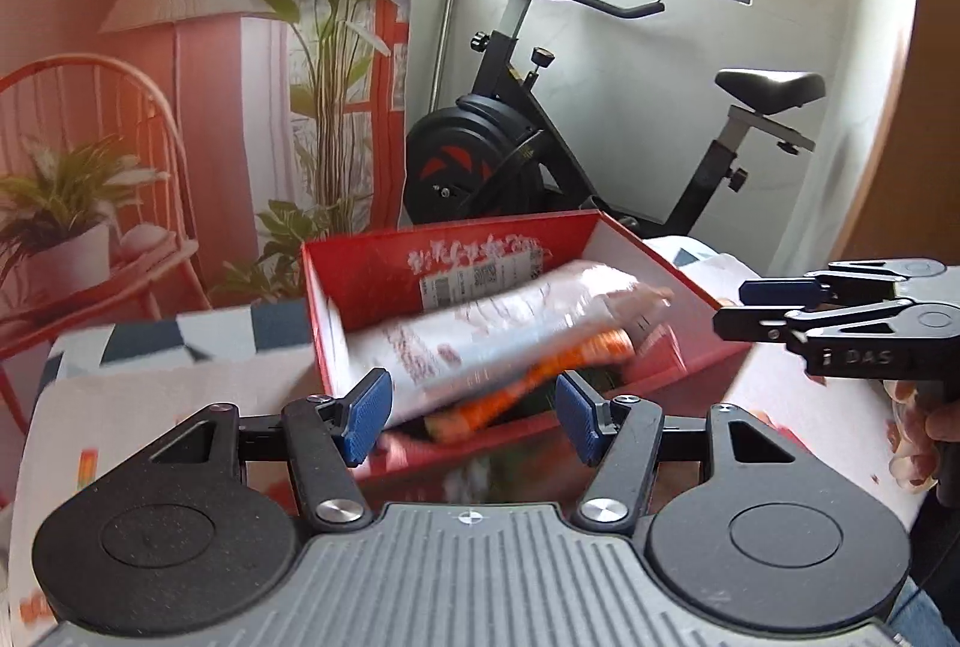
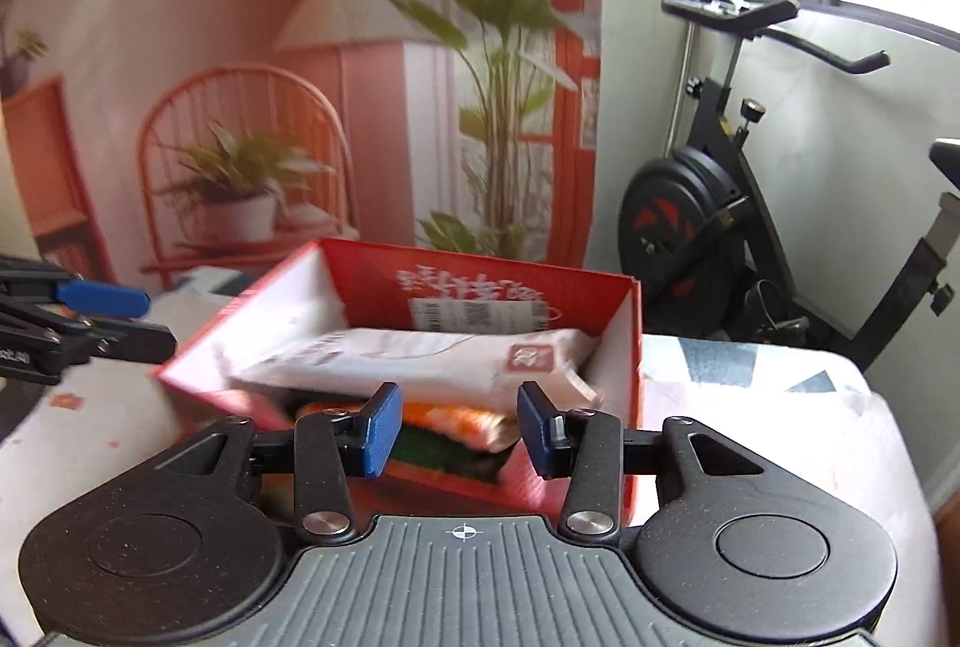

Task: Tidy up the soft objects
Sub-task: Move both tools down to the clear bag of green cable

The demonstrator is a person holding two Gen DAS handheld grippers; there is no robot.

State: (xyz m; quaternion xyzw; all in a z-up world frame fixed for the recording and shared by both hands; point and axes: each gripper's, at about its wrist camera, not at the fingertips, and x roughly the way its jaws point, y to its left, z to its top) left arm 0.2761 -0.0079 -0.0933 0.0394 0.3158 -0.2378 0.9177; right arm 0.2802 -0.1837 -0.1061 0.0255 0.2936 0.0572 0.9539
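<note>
The white soft pack (image 2: 420,356) lies slanted across the inside of the red box (image 2: 630,347), resting on top of an orange packet (image 2: 462,422) and something dark green beneath that, so the box already holds a small stack. The box sits on a tabletop (image 2: 750,437) covered with a patterned cloth, toward its far edge, its far wall facing an exercise bike (image 2: 720,203) and a printed backdrop.

The left gripper (image 1: 474,413) hovers just above the box's near rim with its jaws apart and nothing pressed between the pads; the white pack's lower end shows beyond the gap, apart from the fingers. The right gripper (image 2: 459,428) is likewise unloaded, jaws partly apart, poised over the near rim with the orange packet visible past them. In the left wrist view it appears at the right edge, beside the box's right wall, with a hand (image 1: 936,425) below it.

The step looks like settling items into the box. To do it well, I would judge that the tilted pack wants nudging flat so it stops riding over the rim, with the gripper kept clear of the thin cardboard wall so the box does not slide toward the tabletop's far edge.
</note>
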